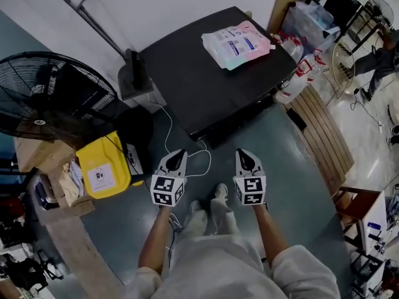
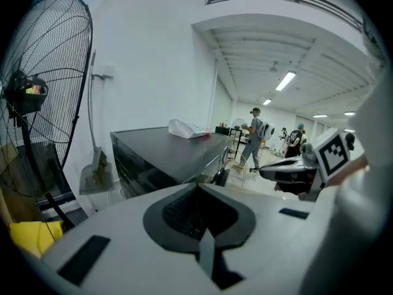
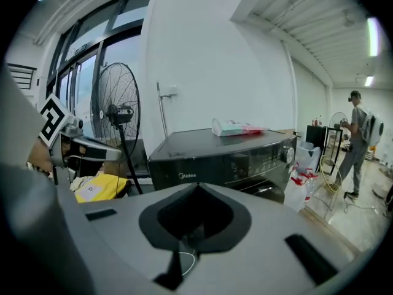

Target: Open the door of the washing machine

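The black box-shaped washing machine (image 1: 212,80) stands on the grey floor just beyond the person's feet. A pastel plastic pouch (image 1: 237,44) lies on its flat top. The left gripper (image 1: 177,156) and the right gripper (image 1: 244,154) hover side by side near its front, apart from it. Each has its jaws together with nothing between them. A yellow box (image 1: 103,167) sits at the left.

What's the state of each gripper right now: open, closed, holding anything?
Left gripper: closed, holding nothing.
Right gripper: closed, holding nothing.

Dim overhead light, fisheye-warped edges
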Motion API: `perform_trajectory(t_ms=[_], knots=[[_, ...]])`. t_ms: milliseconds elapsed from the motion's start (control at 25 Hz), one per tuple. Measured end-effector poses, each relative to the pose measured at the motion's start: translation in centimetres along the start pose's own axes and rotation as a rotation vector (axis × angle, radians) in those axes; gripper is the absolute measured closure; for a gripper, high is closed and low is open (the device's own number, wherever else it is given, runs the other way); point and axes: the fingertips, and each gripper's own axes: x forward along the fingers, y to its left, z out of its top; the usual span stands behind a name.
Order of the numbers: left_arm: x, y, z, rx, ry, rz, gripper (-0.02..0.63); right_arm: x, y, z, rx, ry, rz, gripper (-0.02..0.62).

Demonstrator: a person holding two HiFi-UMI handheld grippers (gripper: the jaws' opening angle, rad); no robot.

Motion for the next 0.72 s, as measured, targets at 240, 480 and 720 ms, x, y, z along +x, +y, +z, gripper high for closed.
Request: perform_trajectory(t_ms=[240,480,720], knots=[[1.6,0.7,-2.0,-0.010,0.009,-0.043,0.598,1.7,0.6,-1.9,0.019,0.011,-0.029,0.597],[2.7,1.6,-5.0,-0.031,0.006,-0.059,0.598,3.1,1.5,-4.7,0.020,0.020,-0.039,0.597],[4.2,1.7,-8.0,-0.056,0.001,-0.063,0.598,4.2,1.6,-7.1,0.015,0.015,-0.039,0.597]])
